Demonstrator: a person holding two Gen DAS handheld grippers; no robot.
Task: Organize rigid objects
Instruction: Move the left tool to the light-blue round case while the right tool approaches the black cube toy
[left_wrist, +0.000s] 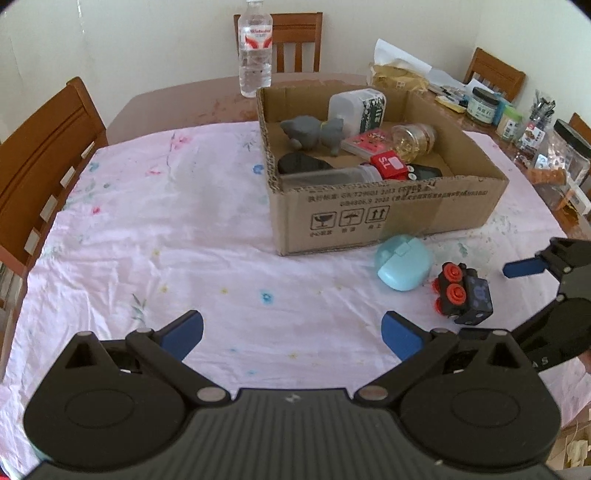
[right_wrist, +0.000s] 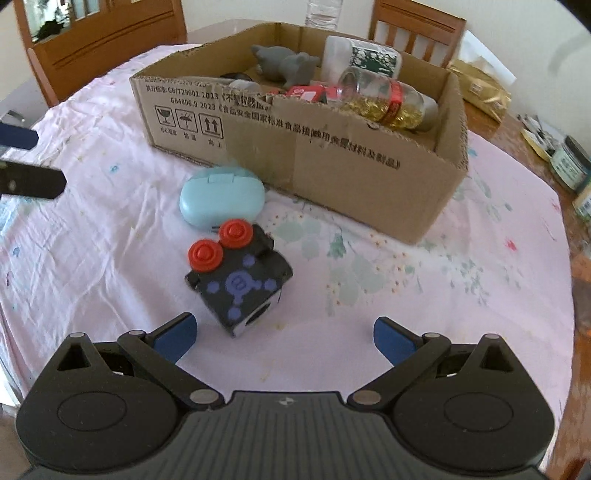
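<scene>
A cardboard box (left_wrist: 436, 210) (right_wrist: 369, 173) stands on the pink cloth and holds a grey toy animal (left_wrist: 310, 131), bottles, a jar and red packets. In front of it lie a light blue case (left_wrist: 403, 263) (right_wrist: 221, 201) and a black cube toy with red knobs (left_wrist: 463, 293) (right_wrist: 240, 280). My right gripper (right_wrist: 284, 338) is open and empty, just short of the cube toy; it also shows at the right in the left wrist view (left_wrist: 524, 295). My left gripper (left_wrist: 293, 334) is open and empty over bare cloth, left of both objects.
A water bottle (left_wrist: 255, 50) stands behind the box. Jars and clutter (left_wrist: 517, 114) fill the table's far right. Wooden chairs (left_wrist: 40, 158) stand around the table.
</scene>
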